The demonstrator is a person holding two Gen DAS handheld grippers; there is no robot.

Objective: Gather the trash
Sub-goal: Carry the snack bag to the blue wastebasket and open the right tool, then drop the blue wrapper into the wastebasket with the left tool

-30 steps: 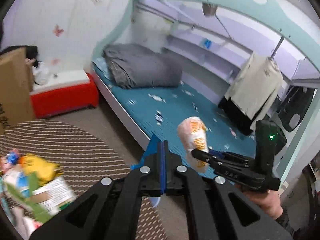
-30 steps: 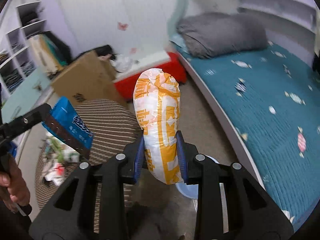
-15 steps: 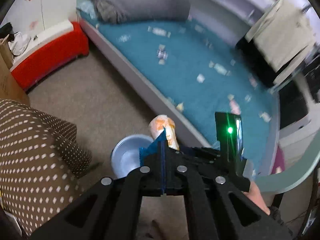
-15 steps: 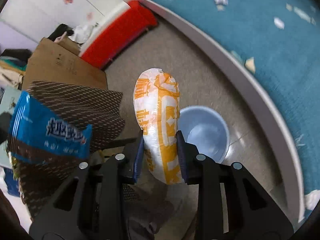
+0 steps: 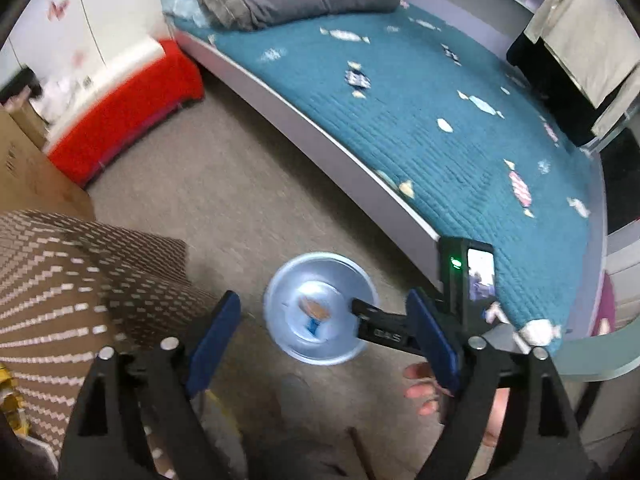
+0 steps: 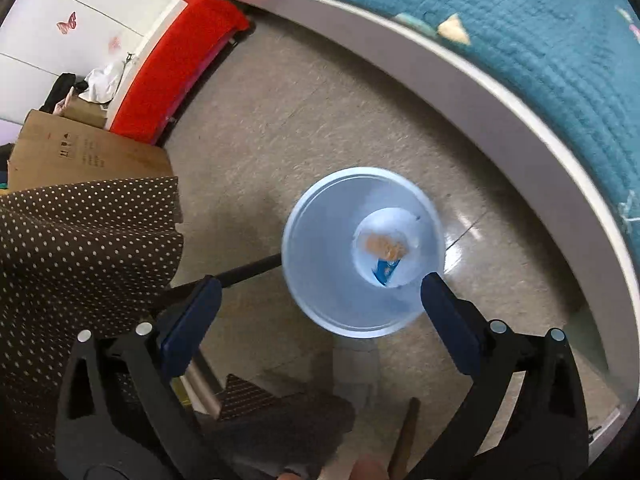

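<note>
— Where do we see the trash?

— In the blue bin (image 6: 362, 252) on the floor: an orange wrapper (image 6: 382, 245) and a blue wrapper (image 6: 386, 270); print unreadable.

— Our grippers?

— Left gripper (image 5: 324, 334) and right gripper (image 6: 320, 306) are both opening wide, empty. Dotted cloth (image 6: 80, 240) left, bed (image 6: 540, 40) right, cardboard box (image 6: 80, 152) far left.

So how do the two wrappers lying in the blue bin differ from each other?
Both lie at the bottom of the blue bin. The orange wrapper is orange and white, lies crosswise and looks the larger; the blue wrapper is blue, shows less surface and sits nearer the camera, partly under the orange one. Both are blurred, and neither is held by a gripper.
</note>
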